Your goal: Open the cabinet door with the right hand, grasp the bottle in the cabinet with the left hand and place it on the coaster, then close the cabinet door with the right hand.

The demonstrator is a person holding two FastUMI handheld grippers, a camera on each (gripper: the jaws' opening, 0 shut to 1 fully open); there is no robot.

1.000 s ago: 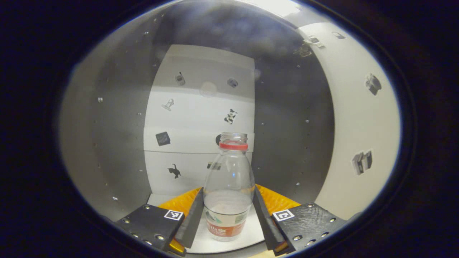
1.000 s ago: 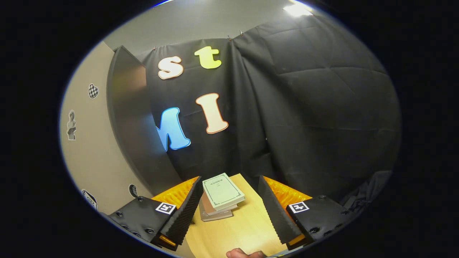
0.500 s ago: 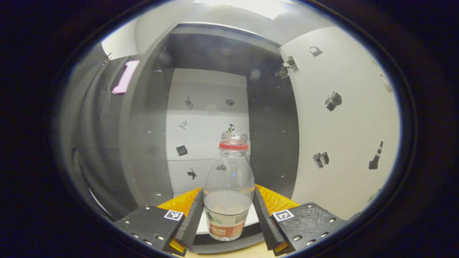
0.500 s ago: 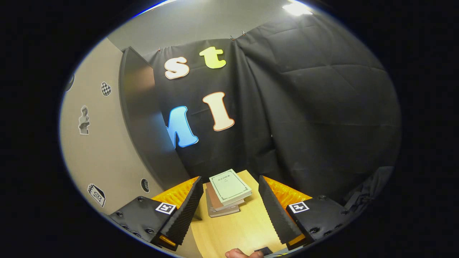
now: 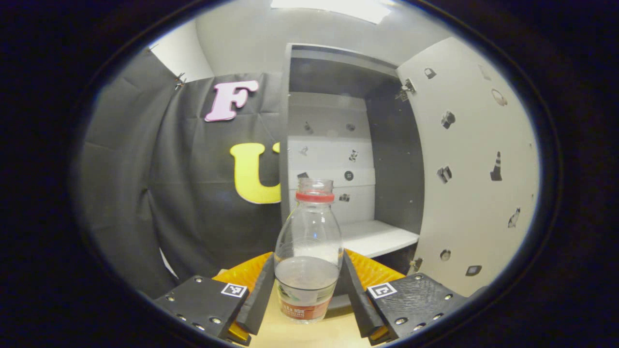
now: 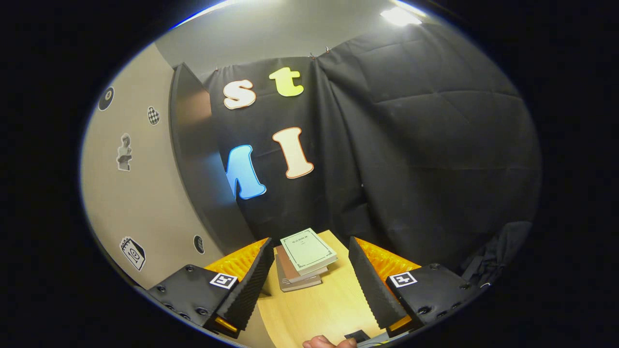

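The left hand-held gripper (image 5: 307, 290) clamps the bottle (image 5: 308, 251) between both fingers, upright, neck pointing up, now outside the cabinet (image 5: 338, 145) and above the tabletop (image 5: 300, 336). The shelf (image 5: 372, 237) lies just behind it; the door (image 5: 474, 169) stands open to the right. No coaster can be made out, so which way to carry the bottle is unclear. The right hand-held gripper (image 6: 307, 285) hangs open over the tabletop near some books (image 6: 302, 258), holding nothing.

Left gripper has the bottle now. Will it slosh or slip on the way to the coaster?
The bottle has no cap and is partly filled, so tilting it would probably spill. The left gripper clamps the lower body, below the liquid line, so it may feel slightly top-heavy. Its clear wall looks smooth, perhaps slippery.
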